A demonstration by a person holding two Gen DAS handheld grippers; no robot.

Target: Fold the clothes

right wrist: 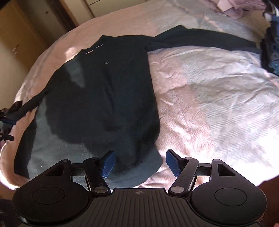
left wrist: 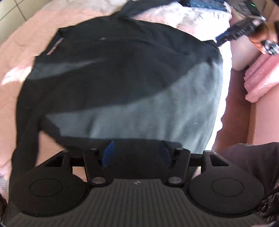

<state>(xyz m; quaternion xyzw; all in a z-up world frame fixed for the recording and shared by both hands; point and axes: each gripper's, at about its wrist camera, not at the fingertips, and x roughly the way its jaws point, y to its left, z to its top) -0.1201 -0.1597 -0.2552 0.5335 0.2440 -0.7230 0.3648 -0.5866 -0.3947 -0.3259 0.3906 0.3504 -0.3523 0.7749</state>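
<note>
A dark long-sleeved top (left wrist: pixel 111 73) lies spread flat on the pink bed cover (left wrist: pixel 15 52), collar at the far side, with patches of sunlight on it. My left gripper (left wrist: pixel 136 154) hovers over its near hem, open, with only the flat cloth below its blue pads (left wrist: pixel 108 153). In the right wrist view the top (right wrist: pixel 108 90) lies left of centre, with one sleeve (right wrist: pixel 200 39) stretched out to the far right. My right gripper (right wrist: pixel 139 163) stands open over the hem's near right corner. The right gripper (left wrist: pixel 232 33) also shows blurred at the upper right of the left wrist view, held by a hand (left wrist: pixel 261 35).
A pile of dark and blue clothes (right wrist: pixel 270 52) lies at the bed's far right, with lilac cloth (right wrist: pixel 233 8) behind it. Wooden cupboards (right wrist: pixel 19 35) stand beyond the bed's left edge. Folded pink items (left wrist: pixel 258 78) lie beside the bed. The person's dark clothing (left wrist: pixel 252 165) is close on the right.
</note>
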